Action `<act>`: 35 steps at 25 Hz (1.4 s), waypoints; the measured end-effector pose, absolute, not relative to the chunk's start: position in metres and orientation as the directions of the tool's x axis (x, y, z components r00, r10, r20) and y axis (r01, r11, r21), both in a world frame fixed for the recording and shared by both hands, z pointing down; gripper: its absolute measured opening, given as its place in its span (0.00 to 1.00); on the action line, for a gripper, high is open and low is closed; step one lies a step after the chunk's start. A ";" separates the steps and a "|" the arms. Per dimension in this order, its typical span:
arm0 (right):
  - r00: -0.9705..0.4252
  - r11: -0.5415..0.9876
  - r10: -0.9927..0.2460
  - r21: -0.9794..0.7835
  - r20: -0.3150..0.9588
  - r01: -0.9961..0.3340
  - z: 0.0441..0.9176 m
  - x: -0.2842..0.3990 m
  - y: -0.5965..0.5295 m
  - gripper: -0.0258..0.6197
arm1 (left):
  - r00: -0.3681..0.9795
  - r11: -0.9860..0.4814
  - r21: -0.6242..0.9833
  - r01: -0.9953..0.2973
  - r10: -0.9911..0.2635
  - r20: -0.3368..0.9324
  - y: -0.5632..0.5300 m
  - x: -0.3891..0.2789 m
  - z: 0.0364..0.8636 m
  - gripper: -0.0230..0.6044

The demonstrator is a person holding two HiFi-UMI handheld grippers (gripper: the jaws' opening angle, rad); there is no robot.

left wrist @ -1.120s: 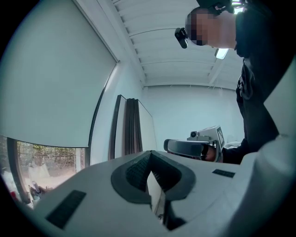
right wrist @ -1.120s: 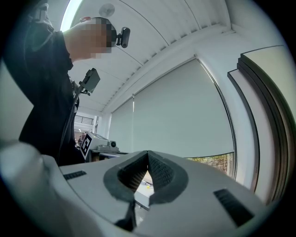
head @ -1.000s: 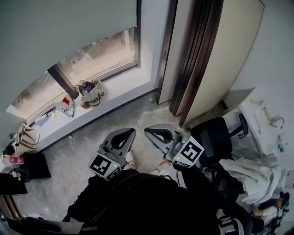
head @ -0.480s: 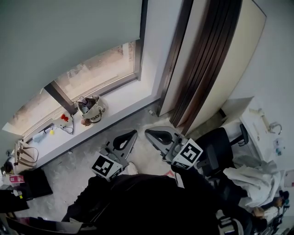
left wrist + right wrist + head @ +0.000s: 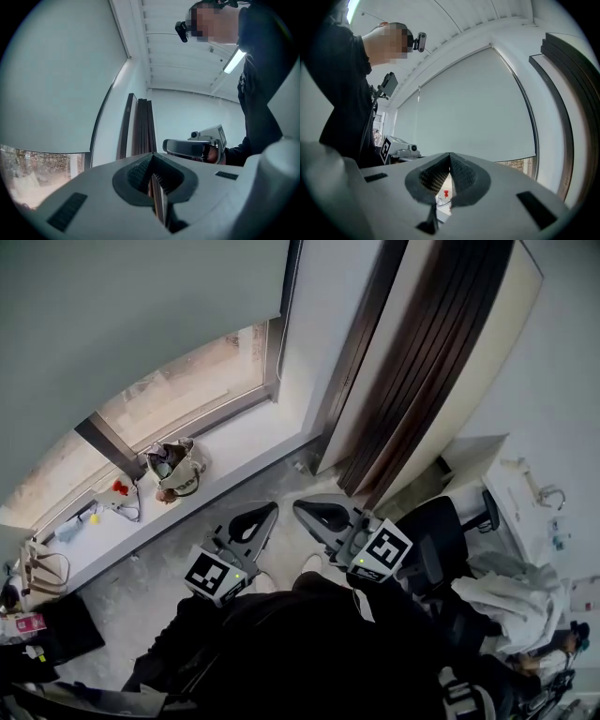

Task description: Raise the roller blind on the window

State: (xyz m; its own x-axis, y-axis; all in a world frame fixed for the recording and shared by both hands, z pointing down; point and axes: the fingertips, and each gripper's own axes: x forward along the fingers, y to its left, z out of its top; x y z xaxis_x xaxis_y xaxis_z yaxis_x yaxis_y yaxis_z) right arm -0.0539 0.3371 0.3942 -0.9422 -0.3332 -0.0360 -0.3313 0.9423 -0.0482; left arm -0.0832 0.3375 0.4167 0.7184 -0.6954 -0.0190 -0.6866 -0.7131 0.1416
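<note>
A grey roller blind (image 5: pixel 131 306) hangs low over the window (image 5: pixel 178 395), leaving a strip of glass bare above the sill (image 5: pixel 234 442). Both grippers are held at waist height over the floor, side by side, away from the blind. My left gripper (image 5: pixel 265 511) is shut with nothing in it, and my right gripper (image 5: pixel 302 507) is shut and empty too. In the left gripper view the blind (image 5: pixel 56 84) fills the left and the right gripper (image 5: pixel 190 147) shows beyond my jaws. The right gripper view faces the blind (image 5: pixel 473 108).
A small bag (image 5: pixel 175 470) and small items stand on the sill. Dark stacked panels (image 5: pixel 422 371) lean by the wall at the right of the window. An office chair (image 5: pixel 441 535), a white cloth (image 5: pixel 511 587) and a desk (image 5: pixel 530 493) are at my right.
The head view has tilted up and closer to the window, so the blind fills more of it. Both grippers stay shut and side by side.
</note>
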 end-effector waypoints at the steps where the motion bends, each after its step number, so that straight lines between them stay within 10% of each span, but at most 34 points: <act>1: -0.941 0.941 -0.337 -0.051 -0.035 -0.335 0.395 -0.055 0.332 0.05 | 0.720 -0.715 0.144 -0.685 -0.693 -0.017 0.333 -0.085 0.418 0.05; 35: -0.989 0.991 -0.117 -0.081 -0.094 -0.110 0.383 0.004 0.063 0.05 | 0.633 -0.629 0.087 -0.773 -0.774 0.029 0.052 -0.014 0.402 0.05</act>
State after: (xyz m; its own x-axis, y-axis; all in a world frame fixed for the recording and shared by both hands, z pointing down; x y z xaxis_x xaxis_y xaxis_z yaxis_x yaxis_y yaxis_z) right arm 0.0040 0.0631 0.3829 -0.9886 -0.1175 -0.0940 -0.1101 0.9906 -0.0808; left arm -0.0143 0.0525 0.4016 0.6329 -0.7737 0.0291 -0.7727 -0.6288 0.0871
